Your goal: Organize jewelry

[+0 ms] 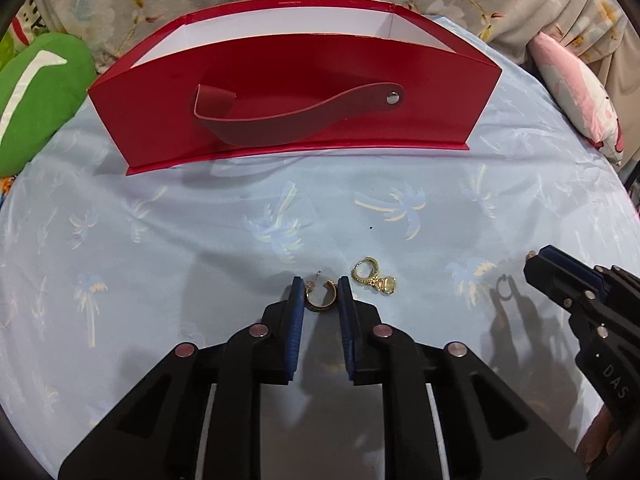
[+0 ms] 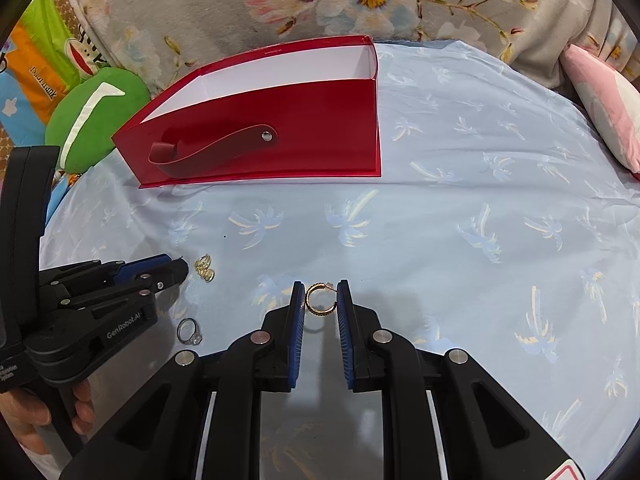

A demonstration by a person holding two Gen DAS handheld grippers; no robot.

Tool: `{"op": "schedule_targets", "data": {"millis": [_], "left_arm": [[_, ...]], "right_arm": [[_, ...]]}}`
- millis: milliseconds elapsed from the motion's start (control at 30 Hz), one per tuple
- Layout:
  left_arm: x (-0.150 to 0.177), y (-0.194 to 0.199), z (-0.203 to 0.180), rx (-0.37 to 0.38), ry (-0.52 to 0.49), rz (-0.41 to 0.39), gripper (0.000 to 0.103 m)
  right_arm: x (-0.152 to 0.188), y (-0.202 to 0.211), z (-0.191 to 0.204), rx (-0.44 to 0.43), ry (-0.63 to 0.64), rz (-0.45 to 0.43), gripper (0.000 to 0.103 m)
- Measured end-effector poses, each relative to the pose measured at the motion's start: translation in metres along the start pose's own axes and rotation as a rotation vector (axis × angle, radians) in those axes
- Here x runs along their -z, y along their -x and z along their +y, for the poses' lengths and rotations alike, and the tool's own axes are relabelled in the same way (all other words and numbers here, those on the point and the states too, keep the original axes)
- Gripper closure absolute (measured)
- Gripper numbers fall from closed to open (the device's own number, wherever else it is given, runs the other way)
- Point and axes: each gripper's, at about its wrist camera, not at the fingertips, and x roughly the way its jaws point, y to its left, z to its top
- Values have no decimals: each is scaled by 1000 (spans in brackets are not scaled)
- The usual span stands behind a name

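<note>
My left gripper is shut on a gold hoop earring, held between its blue pads just above the cloth. A gold drop earring lies on the cloth just right of it, also in the right wrist view. My right gripper is shut on a second gold hoop earring. A silver ring lies on the cloth to its left, near the left gripper. The open red box stands at the back, white inside, also in the right wrist view.
A light blue palm-print cloth covers the surface. A green cushion lies at the far left and a pink pillow at the far right. A floral fabric hangs behind the box.
</note>
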Motion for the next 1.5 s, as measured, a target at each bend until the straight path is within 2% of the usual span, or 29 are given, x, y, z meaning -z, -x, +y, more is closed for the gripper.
{"op": "schedule_targets", "data": {"millis": [367, 800, 1167, 1500], "left_arm": [[4, 30, 20, 8, 47, -32, 87], [-19, 90, 32, -29, 57, -159, 87], [-87, 121, 35, -114, 9, -302, 87], [-157, 122, 40, -159, 2, -386, 87]], "right_arm": [[-2, 6, 5, -18, 6, -14, 88], [-27, 44, 27, -53, 52, -115, 88], [-94, 80, 55, -77, 134, -269, 88], [-173, 80, 57, -86, 128, -377, 88]]}}
